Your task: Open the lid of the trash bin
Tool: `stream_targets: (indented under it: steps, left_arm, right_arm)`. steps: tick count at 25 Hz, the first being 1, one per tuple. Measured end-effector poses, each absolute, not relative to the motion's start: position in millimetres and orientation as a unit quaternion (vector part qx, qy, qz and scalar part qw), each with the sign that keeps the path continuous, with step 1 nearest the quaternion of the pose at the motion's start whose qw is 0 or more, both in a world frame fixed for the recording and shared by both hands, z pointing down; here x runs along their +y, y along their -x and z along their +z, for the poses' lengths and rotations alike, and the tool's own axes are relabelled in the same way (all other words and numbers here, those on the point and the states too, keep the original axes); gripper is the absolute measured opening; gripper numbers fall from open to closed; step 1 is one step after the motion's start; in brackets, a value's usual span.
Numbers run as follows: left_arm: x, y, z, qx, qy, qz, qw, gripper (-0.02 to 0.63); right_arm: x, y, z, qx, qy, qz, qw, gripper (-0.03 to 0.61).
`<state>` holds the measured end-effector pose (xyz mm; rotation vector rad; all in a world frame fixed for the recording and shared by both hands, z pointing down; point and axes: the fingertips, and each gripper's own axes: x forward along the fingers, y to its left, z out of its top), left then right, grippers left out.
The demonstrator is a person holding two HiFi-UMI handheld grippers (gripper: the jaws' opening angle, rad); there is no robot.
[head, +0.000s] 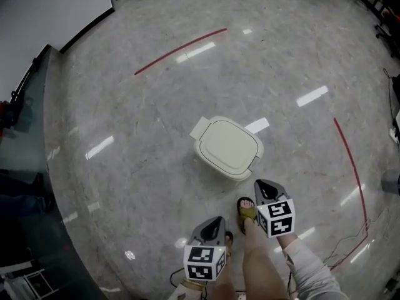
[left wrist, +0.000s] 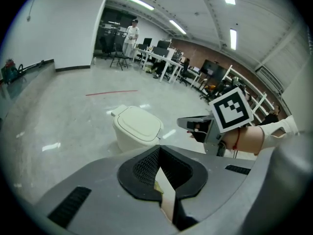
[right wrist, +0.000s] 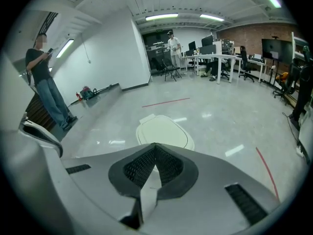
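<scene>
A cream trash bin point(head: 226, 147) stands on the grey floor with its lid down; its hinge tab points to the far left. My right gripper point(head: 261, 184) hovers just short of the bin's near right corner, jaws shut and empty. Further back and to the left, my left gripper point(head: 217, 220) is also shut on nothing. In the left gripper view the bin point(left wrist: 138, 126) lies ahead beyond the closed tips point(left wrist: 157, 149), with the right gripper point(left wrist: 203, 126) to its right. The right gripper view has the lid point(right wrist: 161, 129) just past its closed tips point(right wrist: 155, 145).
Red tape lines point(head: 181, 50) cross the floor beyond the bin and at the right point(head: 353, 161). A dark raised ledge point(head: 31, 142) runs along the left. The person's sandalled foot point(head: 247, 210) is near the bin. Cables point(head: 356, 242) lie right. A person point(right wrist: 46, 87) stands far left; desks point(right wrist: 220, 62) stand far back.
</scene>
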<state>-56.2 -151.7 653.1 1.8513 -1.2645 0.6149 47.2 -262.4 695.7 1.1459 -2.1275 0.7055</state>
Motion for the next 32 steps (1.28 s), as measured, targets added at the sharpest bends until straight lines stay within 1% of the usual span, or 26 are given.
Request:
stream_targets:
  steps: [11,16,22,32]
  left_arm:
    - [-150.3,41.0,709.8,-0.489,-0.719,0.239,0.432,0.003]
    - [-148.5,42.0,729.4,-0.492,-0.71,0.24,0.442,0.003]
    - [-152.6,43.2,739.3,-0.496,-0.704,0.237,0.449,0.003]
    - [-147.8,33.5,741.4,-0.488,-0.708,0.237,0.453,0.003]
  right_arm:
    - [-285.6,-58.2,806.7,-0.769,-0.433,0.287,0.372,-0.002]
    - [-289.0,-63.1,841.6,-0.76,-0.429,0.292,0.392,-0.002]
    - [-297.3,-61.0,861.1,-0.757,-0.425,0.292,0.401,-0.002]
    - [-295.7,-63.3,867.9,-0.754,-0.423,0.303,0.401,-0.002]
